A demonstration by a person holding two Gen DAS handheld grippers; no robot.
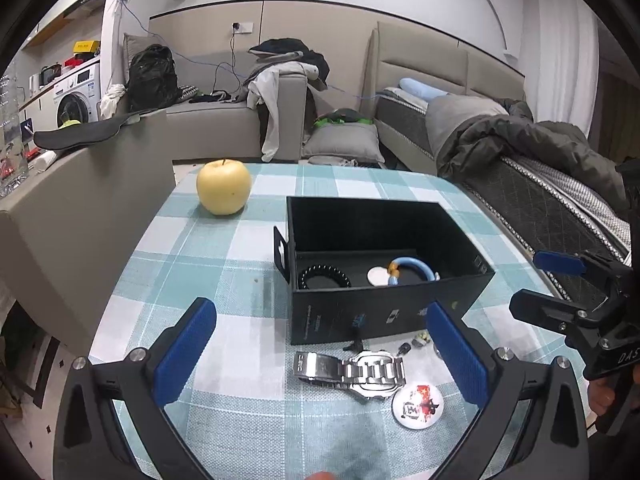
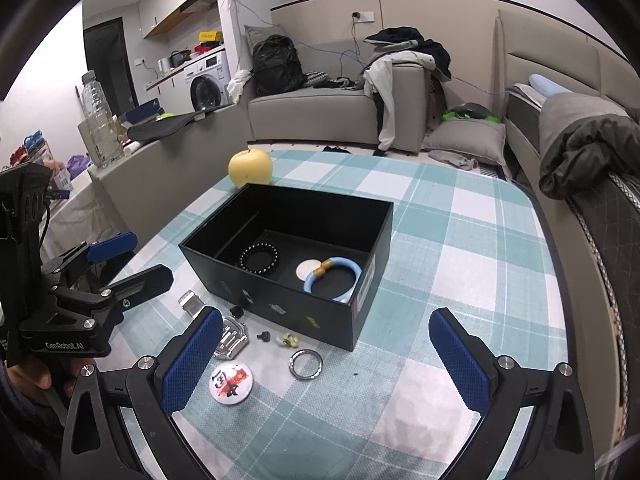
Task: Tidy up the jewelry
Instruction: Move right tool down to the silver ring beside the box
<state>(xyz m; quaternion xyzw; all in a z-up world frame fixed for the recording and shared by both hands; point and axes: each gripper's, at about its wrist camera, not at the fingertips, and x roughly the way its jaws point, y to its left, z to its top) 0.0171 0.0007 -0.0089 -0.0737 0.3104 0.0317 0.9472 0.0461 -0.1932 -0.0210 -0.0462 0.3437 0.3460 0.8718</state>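
Observation:
A black open box (image 1: 384,312) (image 2: 280,304) stands on the checked tablecloth. Inside lie a black bead bracelet (image 1: 325,277) (image 2: 259,259), a blue bangle (image 1: 414,266) (image 2: 334,280) and a white disc (image 1: 379,276) (image 2: 307,269). In front of the box lie a silver watch (image 1: 352,370) (image 2: 230,340), a round badge (image 1: 416,404) (image 2: 231,382), a metal ring (image 2: 306,364) and small earrings (image 1: 420,338) (image 2: 288,339). My left gripper (image 1: 320,344) (image 2: 128,258) is open above the watch. My right gripper (image 2: 326,352) (image 1: 548,280) is open above the ring. Both are empty.
A yellow apple (image 1: 224,187) (image 2: 251,168) sits on the table behind the box. A grey sofa arm (image 1: 80,208) borders the table's left edge and a bed (image 1: 552,200) its right. A water bottle (image 2: 100,120) stands on the sofa arm.

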